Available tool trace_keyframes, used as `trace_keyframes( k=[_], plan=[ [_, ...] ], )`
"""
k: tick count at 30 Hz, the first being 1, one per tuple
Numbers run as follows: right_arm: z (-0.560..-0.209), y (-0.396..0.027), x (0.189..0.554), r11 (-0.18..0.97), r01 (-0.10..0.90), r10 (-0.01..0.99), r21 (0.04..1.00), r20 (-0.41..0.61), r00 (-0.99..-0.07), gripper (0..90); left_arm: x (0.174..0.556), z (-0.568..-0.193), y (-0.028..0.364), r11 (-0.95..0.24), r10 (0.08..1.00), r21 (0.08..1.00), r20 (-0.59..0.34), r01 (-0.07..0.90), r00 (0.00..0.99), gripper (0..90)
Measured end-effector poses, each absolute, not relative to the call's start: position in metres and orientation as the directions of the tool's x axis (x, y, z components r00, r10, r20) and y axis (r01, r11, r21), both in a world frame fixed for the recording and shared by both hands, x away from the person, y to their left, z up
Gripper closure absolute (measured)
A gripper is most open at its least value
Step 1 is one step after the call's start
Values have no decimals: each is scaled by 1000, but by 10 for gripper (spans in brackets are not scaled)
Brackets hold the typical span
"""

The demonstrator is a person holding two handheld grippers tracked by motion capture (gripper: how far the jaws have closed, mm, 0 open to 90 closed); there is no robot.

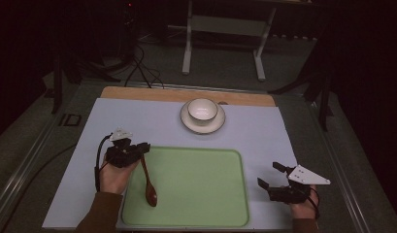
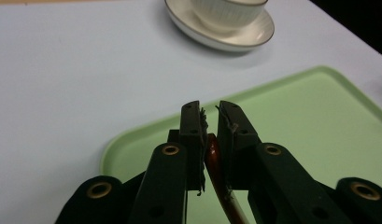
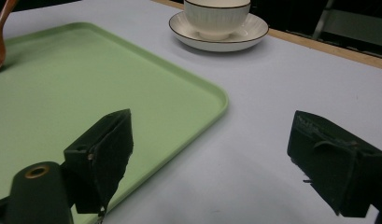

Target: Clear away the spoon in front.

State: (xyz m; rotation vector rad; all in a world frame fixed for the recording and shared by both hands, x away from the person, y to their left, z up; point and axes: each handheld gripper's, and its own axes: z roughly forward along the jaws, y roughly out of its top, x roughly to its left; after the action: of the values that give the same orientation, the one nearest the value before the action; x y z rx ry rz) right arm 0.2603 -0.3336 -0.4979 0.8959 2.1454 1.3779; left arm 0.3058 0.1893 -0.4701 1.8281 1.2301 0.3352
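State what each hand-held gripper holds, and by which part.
The left hand-held gripper grips the brown wooden spoon by its handle, bowl end resting on the green tray. The right hand-held gripper is open, holding nothing.

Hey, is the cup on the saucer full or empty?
Empty, as far as shows: the high view looks into the cup on its saucer and only its pale inside is visible, with no liquid.

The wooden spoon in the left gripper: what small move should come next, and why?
Probably lift the spoon off the green tray. The left gripper is already shut on its handle, while the bowl end looks to be resting on the tray. The right gripper is open and apart.
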Motion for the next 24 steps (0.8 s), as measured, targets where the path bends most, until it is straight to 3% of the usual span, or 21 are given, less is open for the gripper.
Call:
trace_keyframes(
  k=[24],
  plan=[
    [-498,-331,260,306,282,712,909,-22,-702,140,315,-503,180,-217,838,782,-158,584,523,785]
  ],
)
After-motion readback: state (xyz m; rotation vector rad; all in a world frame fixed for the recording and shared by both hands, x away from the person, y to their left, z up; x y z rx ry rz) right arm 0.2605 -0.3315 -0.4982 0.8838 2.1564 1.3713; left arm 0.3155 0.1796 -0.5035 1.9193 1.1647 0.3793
